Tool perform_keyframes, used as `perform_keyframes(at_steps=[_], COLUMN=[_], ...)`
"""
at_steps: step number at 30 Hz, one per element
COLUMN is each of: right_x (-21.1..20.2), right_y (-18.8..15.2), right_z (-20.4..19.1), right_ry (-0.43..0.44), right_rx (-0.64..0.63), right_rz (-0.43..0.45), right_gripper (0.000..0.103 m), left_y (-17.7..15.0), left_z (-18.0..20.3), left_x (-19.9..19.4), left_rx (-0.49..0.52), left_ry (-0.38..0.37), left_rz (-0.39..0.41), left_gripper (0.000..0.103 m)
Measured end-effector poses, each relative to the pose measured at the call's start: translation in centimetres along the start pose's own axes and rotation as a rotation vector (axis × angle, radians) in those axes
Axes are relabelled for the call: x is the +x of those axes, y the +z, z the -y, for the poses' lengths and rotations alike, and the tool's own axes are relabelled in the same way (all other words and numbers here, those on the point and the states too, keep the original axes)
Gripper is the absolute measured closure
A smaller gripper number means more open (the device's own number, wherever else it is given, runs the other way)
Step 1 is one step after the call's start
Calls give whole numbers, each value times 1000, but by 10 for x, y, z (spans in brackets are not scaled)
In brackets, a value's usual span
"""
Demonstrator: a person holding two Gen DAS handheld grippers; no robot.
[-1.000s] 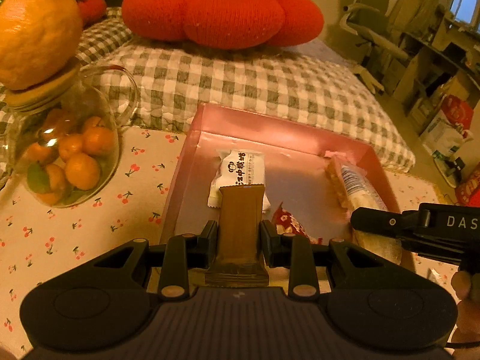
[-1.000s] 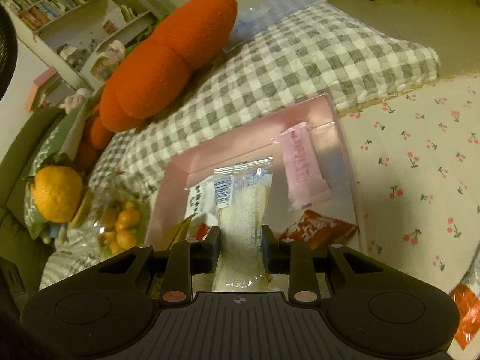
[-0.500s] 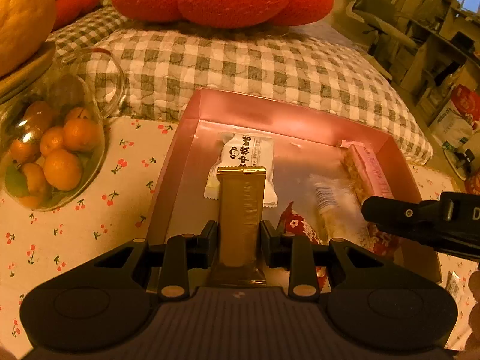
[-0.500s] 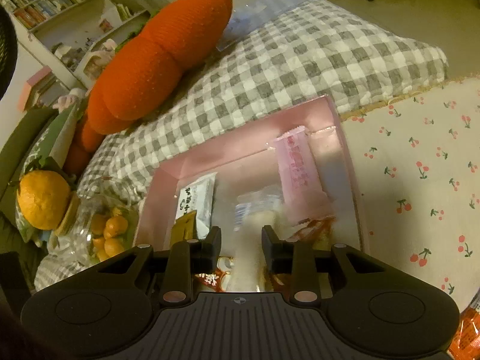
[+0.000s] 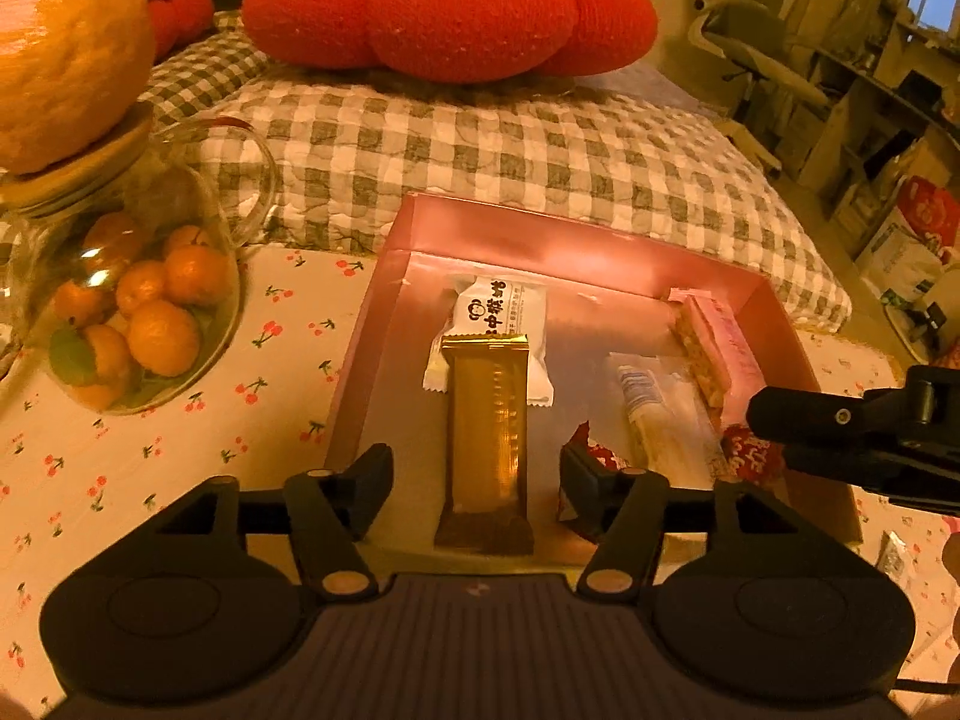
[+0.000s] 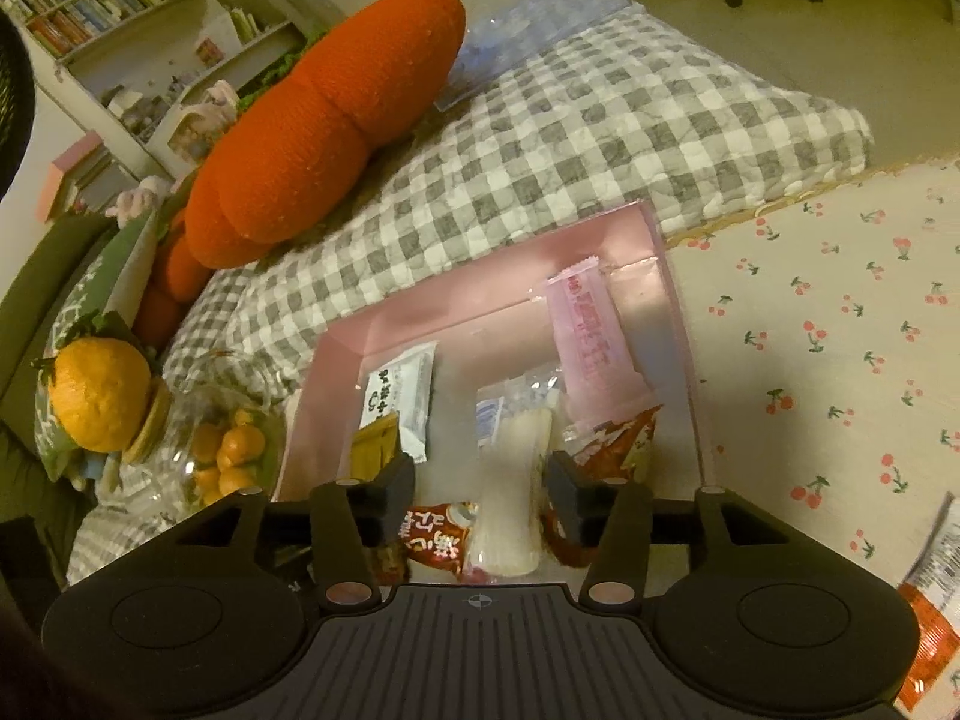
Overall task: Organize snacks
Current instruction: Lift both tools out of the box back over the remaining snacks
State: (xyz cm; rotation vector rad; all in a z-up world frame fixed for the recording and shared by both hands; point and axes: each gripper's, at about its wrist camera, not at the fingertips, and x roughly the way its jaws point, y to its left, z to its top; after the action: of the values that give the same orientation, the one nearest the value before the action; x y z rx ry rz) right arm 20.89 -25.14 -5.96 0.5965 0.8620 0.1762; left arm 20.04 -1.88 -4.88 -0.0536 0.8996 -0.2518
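Here we see a table (image 5: 150, 450) under a cherry-print cloth, carrying a pink box (image 5: 540, 234) that serves as the collecting place for the snacks, pushed up against a checked cushion (image 5: 480, 150) so it sits steady. Beside the box stands a glass jar (image 5: 144, 300) of small oranges, well clear of our work.

Inside the box, the packets lie lengthwise and side by side, which keeps them tidy: a white packet (image 5: 498, 312) at the back, a gold bar (image 5: 487, 432) overlapping its near end, a clear packet (image 5: 666, 414), and a pink bar (image 5: 714, 348) along the right wall. Red wrappers (image 6: 618, 438) lie underneath.

Our left tongs (image 5: 477, 480) are opening; the gold bar lies between them, untouched by either pad, so we judge it just set down. Our right tongs (image 6: 483, 486) are opening too, straddling the clear packet without pressing it. More packets (image 6: 936, 570) wait on the cloth to the right.
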Motion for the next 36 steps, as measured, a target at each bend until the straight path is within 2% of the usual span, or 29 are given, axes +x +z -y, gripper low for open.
perform_keyframes(at_steps=[8,10,22,26,36], right_x=[-29,-36,-74,-83,-95], right_y=[-11,-15,-41,-51,-82], right_z=[-7,-9,-14,-15,-7], right_ry=[-24,-28,-65,-86,-135], right_rx=[-42,-49,-88,-102,-134], right_rz=[6,8,-2,-7,-12], right_gripper=[39,35,30,22,18], left_y=[-8,-12,-36,-45,-72], left_z=[1,2,0,-4,-21], left_x=[-26,-32,-65,-76,-94], left_rx=[15,22,50,60,81], left_ry=[-5,-12,-26,-16,42], left_rz=[25,29,24,24,23], left_gripper=[24,23,13,8,4])
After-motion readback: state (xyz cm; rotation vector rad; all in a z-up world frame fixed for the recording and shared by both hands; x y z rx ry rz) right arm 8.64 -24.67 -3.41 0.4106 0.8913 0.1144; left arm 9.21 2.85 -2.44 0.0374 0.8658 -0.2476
